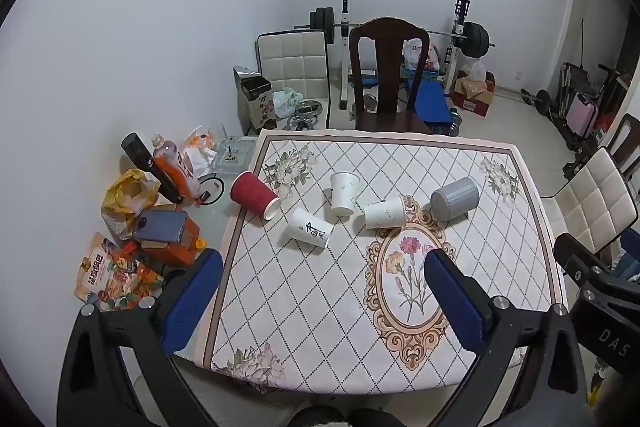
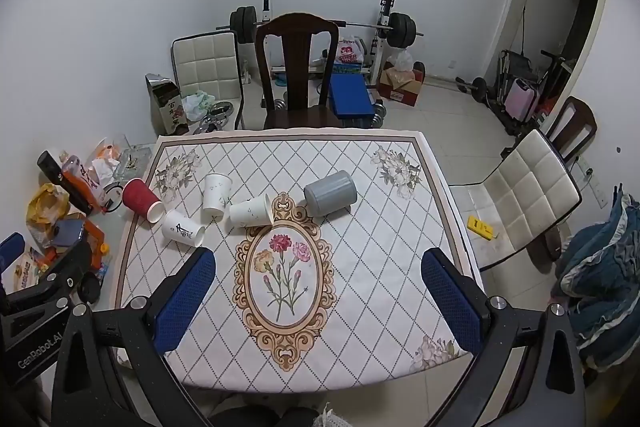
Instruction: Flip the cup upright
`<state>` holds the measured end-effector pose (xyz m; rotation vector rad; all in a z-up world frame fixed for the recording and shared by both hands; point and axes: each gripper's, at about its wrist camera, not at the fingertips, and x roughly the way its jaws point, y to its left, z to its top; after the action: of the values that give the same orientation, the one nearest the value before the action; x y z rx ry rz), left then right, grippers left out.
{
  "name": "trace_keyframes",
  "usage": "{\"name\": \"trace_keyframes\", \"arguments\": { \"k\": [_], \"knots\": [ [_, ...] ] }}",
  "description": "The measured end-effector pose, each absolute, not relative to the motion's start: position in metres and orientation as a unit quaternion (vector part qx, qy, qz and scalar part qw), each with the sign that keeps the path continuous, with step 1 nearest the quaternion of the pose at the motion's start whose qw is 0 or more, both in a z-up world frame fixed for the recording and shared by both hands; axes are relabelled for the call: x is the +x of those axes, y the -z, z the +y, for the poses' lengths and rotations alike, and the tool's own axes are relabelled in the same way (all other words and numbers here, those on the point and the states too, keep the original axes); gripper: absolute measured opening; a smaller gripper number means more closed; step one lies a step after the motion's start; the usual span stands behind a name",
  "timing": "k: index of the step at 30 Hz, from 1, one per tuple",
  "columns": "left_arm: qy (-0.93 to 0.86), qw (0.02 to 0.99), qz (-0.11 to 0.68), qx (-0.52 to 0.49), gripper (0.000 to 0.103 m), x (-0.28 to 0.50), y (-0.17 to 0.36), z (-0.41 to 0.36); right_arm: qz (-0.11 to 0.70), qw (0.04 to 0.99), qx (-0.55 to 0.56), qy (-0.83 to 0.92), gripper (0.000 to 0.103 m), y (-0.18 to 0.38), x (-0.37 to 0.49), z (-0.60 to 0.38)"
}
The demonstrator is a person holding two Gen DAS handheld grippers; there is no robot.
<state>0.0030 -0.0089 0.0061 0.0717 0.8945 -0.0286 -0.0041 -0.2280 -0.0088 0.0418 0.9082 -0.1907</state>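
Several cups lie on their sides on the patterned tablecloth (image 1: pixel 320 307): a red ribbed cup (image 1: pixel 255 194) (image 2: pixel 142 200), a white cup with black writing (image 1: pixel 311 227) (image 2: pixel 183 228), a plain white cup (image 1: pixel 343 193) (image 2: pixel 216 194), another white cup (image 1: pixel 385 213) (image 2: pixel 251 211) and a grey cup (image 1: pixel 456 198) (image 2: pixel 330 192). My left gripper (image 1: pixel 320 275) is open and empty, above the near part of the table, short of the cups. My right gripper (image 2: pixel 318 273) is open and empty, over the flower medallion, also short of the cups.
Clutter sits on the table's left side: snack bags (image 1: pixel 108 275), an orange box with a phone (image 1: pixel 168 231), bottles (image 1: pixel 172 167). A dark wooden chair (image 1: pixel 388 75) stands behind the table, a white chair (image 2: pixel 524 195) to its right, a barbell rack (image 1: pixel 400 27) by the wall.
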Motion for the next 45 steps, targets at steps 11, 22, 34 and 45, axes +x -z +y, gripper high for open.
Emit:
{"name": "trace_keyframes", "arguments": {
  "k": [11,22,34,45],
  "knots": [
    [0.011,0.903,0.428,0.039,0.103,0.006,-0.011,-0.010,0.441,0.893,0.019,0.092,0.103,0.006,0.001,-0.227],
    [0.011,0.903,0.429,0.039,0.103,0.007,-0.012,-0.009,0.438,0.894,0.021,0.093,0.103,0.003,0.011,-0.233],
    [0.010,0.902,0.429,0.039,0.103,0.008,-0.013,-0.010,0.436,0.895,0.021,0.092,0.103,0.004,0.009,-0.233],
    [0.009,0.905,0.424,0.039,0.103,0.008,-0.016,-0.013,0.435,0.895,0.020,0.092,0.103,0.003,0.008,-0.233]
  ]
}}
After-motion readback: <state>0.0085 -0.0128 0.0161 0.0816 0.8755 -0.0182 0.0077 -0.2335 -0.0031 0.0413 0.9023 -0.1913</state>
